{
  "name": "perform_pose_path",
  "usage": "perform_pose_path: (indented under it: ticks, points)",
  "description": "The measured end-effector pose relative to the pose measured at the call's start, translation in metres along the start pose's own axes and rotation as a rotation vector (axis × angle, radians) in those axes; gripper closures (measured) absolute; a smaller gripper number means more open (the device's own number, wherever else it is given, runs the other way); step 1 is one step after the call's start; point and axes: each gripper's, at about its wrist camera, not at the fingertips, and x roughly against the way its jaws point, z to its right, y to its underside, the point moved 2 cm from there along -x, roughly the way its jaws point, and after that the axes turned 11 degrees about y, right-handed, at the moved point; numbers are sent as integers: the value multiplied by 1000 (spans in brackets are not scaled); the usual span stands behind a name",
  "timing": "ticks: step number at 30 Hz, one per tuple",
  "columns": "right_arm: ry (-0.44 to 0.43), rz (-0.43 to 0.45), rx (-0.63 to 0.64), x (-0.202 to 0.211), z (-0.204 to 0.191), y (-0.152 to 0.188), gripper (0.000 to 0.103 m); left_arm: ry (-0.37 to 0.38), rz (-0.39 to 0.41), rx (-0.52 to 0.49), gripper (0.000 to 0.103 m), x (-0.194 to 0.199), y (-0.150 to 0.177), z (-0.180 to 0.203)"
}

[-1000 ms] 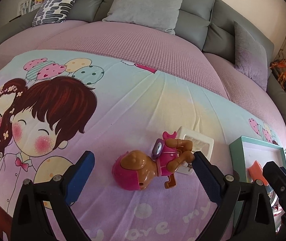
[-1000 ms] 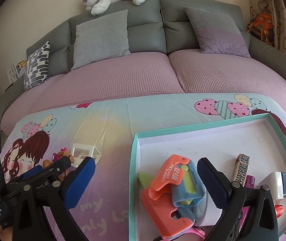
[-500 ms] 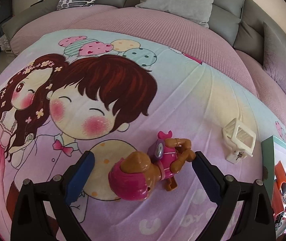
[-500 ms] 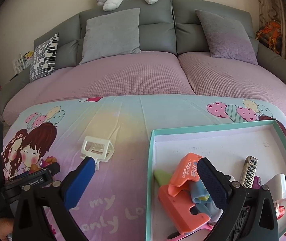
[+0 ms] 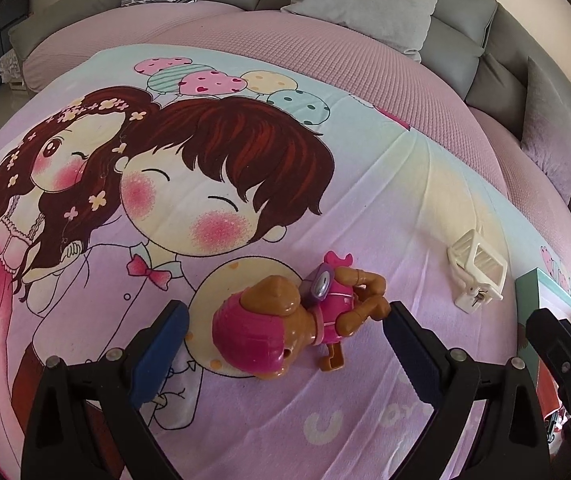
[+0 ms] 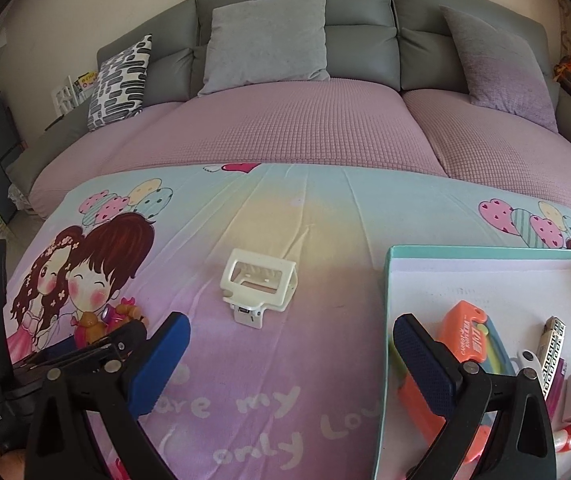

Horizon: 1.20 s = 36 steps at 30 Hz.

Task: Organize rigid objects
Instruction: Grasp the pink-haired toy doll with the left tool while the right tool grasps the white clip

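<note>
My left gripper (image 5: 285, 344) is spread wide, holding nothing. The dog toy (image 5: 297, 324) lies on its side on the printed sheet (image 5: 365, 208), right between my two blue pads. Its pink-helmeted head is nearer the left pad (image 5: 161, 352), with a clear gap. Its brown legs reach toward the right pad (image 5: 409, 352); the nearest paw is just beside that pad's tip, contact I cannot tell. Toy sits at the pad tips, not deep in the opening.

The white clip (image 5: 477, 272) lies on the sheet to the right of and beyond the toy, well apart from both pads. The teal tray (image 5: 545, 280) edge shows at far right.

My right gripper (image 6: 291, 360) is also wide apart, empty, over bare sheet (image 6: 285, 400). The clip (image 6: 259, 284) lies ahead of it, beyond the pad tips, roughly centred between them, touching neither. The tray (image 6: 387, 320) is at the right; my right pad (image 6: 425, 364) overlaps its left wall in view. Inside it: orange tool (image 6: 465, 340), patterned bar (image 6: 553, 340), other small items partly hidden by the finger. In this view the toy (image 6: 105, 316) peeks out at the left behind my left gripper (image 6: 85, 352).
</note>
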Motion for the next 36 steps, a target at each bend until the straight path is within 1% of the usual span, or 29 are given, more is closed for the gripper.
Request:
perform_pose_path:
  ticks: [5,9,11,15,20,22,23,25,27,29,36]
  points:
    - [-37,-22,22,-11,-12,-6,2,17,0,17,6,2,1,-4]
    - [-36,-34,51,-19,-20,-12,5,19,-4,14,6,3,2,-4]
    - [-44,-47,58,-24,-24,-13,8,12,-7,8,6,4,3,-4]
    - [-48,-70,60,-36,-29,-15,10,7,-8,7,8,3,2,-3]
    - [-49,-102,65,-49,-33,-15,18,-7,-11,-4,14,3,2,-3]
    - [-47,-111,63,-53,-34,-15,22,-15,-11,-10,22,4,2,-4]
    - [-48,-116,60,-55,-34,-16,26,-17,-11,-11,22,4,1,-4]
    - [-52,-127,51,-59,-34,-16,30,-13,-13,-13,22,4,1,-5]
    - [-59,-135,43,-62,-33,-16,31,-9,-14,-14,22,5,1,-6]
    - [-58,-135,43,-64,-34,-17,46,-6,-14,-16,22,5,0,-6]
    - [-59,-132,31,-62,-32,-17,46,15,-11,-33,22,6,-1,-1]
